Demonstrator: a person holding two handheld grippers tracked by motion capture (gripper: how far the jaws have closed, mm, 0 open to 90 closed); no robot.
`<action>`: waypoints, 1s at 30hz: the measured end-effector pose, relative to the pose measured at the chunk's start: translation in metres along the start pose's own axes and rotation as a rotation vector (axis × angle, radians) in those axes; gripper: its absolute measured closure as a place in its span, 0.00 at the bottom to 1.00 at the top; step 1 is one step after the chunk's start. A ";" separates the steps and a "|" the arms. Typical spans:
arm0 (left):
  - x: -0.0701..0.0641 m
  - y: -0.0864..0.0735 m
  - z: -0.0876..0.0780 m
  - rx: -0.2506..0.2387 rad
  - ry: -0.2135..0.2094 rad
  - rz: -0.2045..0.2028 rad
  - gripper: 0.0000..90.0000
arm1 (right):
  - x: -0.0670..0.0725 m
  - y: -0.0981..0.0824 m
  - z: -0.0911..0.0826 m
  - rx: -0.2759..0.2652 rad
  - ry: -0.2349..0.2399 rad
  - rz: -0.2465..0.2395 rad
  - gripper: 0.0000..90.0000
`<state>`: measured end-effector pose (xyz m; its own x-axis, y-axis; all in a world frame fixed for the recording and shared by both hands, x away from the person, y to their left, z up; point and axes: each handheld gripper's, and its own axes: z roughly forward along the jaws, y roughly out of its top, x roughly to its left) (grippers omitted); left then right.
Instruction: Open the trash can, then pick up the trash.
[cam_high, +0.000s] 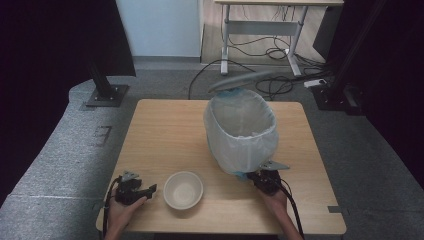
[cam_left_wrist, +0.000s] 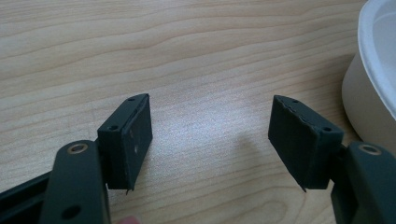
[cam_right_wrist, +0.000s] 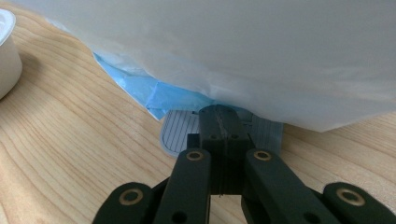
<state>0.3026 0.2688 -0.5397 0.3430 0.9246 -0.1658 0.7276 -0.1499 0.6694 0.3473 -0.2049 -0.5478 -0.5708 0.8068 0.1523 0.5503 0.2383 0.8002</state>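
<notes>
A pedal bin lined with a white bag stands on the wooden table, its grey lid raised. My right gripper is shut, and in the right gripper view its closed tips rest on the bin's grey ribbed pedal at the blue base. An empty white bowl sits near the front edge. Just left of it my left gripper lies low on the table. In the left gripper view this gripper is open with bare wood between the jaws, the bowl at right.
A hand holds each gripper at the table's front edge. Grey carpet surrounds the table. A black stand base sits on the floor at far left, and a desk frame with cables stands behind.
</notes>
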 end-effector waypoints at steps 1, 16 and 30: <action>0.000 0.000 0.000 0.000 0.000 0.000 0.34 | 0.000 0.000 0.000 0.000 0.001 0.000 1.00; 0.000 0.000 0.000 0.002 0.000 0.001 0.34 | 0.000 0.000 0.000 -0.004 0.002 -0.003 1.00; -0.003 0.008 -0.013 -0.083 -0.056 -0.043 0.35 | -0.001 -0.001 0.000 -0.006 0.006 0.000 0.99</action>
<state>0.2996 0.2691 -0.5242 0.3472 0.9080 -0.2346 0.6916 -0.0789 0.7180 0.3473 -0.2057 -0.5485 -0.5744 0.8037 0.1552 0.5462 0.2352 0.8039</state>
